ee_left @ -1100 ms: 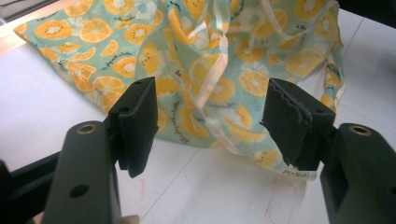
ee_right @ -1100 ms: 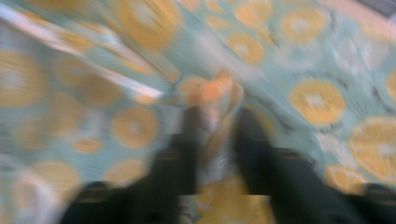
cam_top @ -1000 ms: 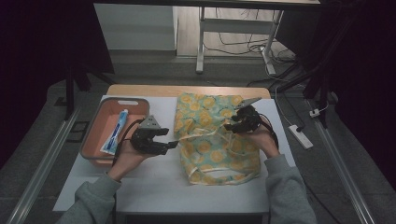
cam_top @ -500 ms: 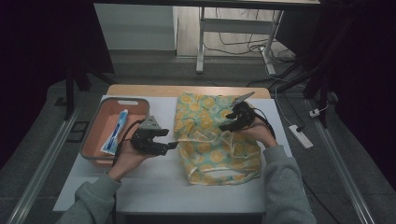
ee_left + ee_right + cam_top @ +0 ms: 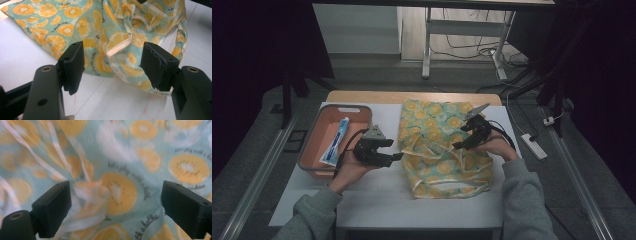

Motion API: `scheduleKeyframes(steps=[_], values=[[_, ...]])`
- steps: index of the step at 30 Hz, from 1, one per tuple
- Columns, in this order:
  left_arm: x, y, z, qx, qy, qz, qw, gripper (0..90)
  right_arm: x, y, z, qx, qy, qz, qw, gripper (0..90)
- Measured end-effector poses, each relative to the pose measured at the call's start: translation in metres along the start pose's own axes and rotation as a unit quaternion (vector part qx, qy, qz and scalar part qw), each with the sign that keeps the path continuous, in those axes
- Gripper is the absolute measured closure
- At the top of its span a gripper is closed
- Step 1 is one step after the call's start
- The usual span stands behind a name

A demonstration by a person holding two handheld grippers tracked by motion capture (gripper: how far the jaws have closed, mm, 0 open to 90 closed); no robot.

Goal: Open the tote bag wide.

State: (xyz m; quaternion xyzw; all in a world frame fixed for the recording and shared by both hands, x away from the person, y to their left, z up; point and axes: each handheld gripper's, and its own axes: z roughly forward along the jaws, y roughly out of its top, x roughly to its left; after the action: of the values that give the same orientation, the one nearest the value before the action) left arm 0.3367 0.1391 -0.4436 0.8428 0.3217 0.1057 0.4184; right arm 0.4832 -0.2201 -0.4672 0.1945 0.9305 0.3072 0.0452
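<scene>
right gripper (image 5: 463,138): mine, hovering over the right half of the fabric bag (image 5: 439,150), jaws spread wide and just been opening, nothing pinched, only printed cloth below them.
left gripper (image 5: 393,150): mine too, resting at the bag's left edge, jaws parted and empty, pointing right.
bag handle (image 5: 117,48): a pale strap loop lying straight ahead between my left jaws, a little beyond the pads, not touched.
which hand is nearer: left, I'd say; the strap sits right in its line.
bag's lie: long axis runs near to far on the white tabletop (image 5: 377,200), crumpled at the near end.
orange tray (image 5: 314,145): left of my left hand, toothpaste tube (image 5: 336,141) inside.
</scene>
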Motion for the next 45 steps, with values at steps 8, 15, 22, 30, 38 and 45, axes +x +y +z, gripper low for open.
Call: scheduleKeyframes(steps=[8,15,22,30,38,45], values=[[0.001,-0.001,-0.002,-0.002,0.001,-0.003,1.0000,35.8,0.004,0.004,0.027,0.070,-0.049,-0.015,0.9962,56.4],[0.003,-0.001,-0.004,-0.007,0.004,-0.003,1.0000,35.9,0.007,0.005,0.013,0.032,-0.022,0.040,0.9985,88.6],[0.004,0.000,-0.007,-0.010,0.007,-0.003,0.9999,35.9,0.026,0.010,-0.017,-0.036,-0.010,0.068,0.9970,89.4],[0.008,0.002,-0.020,-0.027,0.015,-0.007,0.9995,35.9,0.071,0.037,-0.040,-0.085,-0.035,0.072,0.9931,89.6],[0.016,0.002,-0.032,-0.043,0.026,-0.018,0.9986,35.9,0.089,0.052,-0.059,-0.165,-0.067,0.088,0.9800,89.6],[0.022,0.001,-0.042,-0.050,0.034,-0.028,0.9978,35.8,0.070,0.042,-0.058,-0.191,-0.093,0.134,0.9679,89.6]])
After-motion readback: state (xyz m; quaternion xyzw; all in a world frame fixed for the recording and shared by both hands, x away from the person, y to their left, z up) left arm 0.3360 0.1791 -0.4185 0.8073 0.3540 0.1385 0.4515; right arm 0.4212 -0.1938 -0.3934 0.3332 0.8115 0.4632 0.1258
